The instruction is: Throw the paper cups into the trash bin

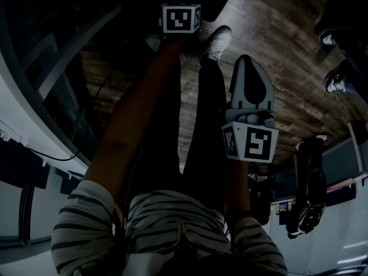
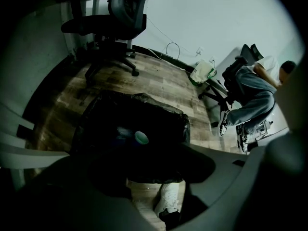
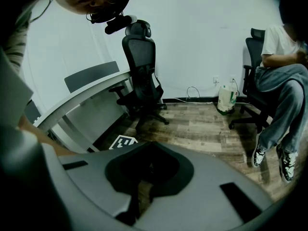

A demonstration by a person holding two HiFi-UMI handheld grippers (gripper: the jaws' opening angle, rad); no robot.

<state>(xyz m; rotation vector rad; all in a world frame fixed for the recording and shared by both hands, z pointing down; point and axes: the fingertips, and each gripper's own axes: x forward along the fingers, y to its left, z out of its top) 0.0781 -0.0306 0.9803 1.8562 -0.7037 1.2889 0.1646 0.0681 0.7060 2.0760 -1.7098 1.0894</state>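
Note:
A trash bin [image 2: 161, 110] lined with a black bag stands on the wood floor, right below my left gripper [image 2: 159, 173]. A paper cup [image 2: 141, 137] with a teal rim lies inside the bin, with a second bluish cup [image 2: 123, 132] dimly seen beside it. My left gripper's jaws stand apart with nothing between them; in the head view only its marker cube [image 1: 180, 18] shows, over the dark bin. My right gripper [image 1: 248, 68] hangs over the floor to the right with its jaws together and empty, as the right gripper view [image 3: 143, 182] also shows.
My own white shoe [image 2: 168, 198] is beside the bin. A black office chair [image 2: 115, 18] stands behind it, next to a curved grey desk [image 3: 82, 97]. A seated person [image 3: 279, 81] is at the right, and a white bag [image 2: 202, 72] leans at the wall.

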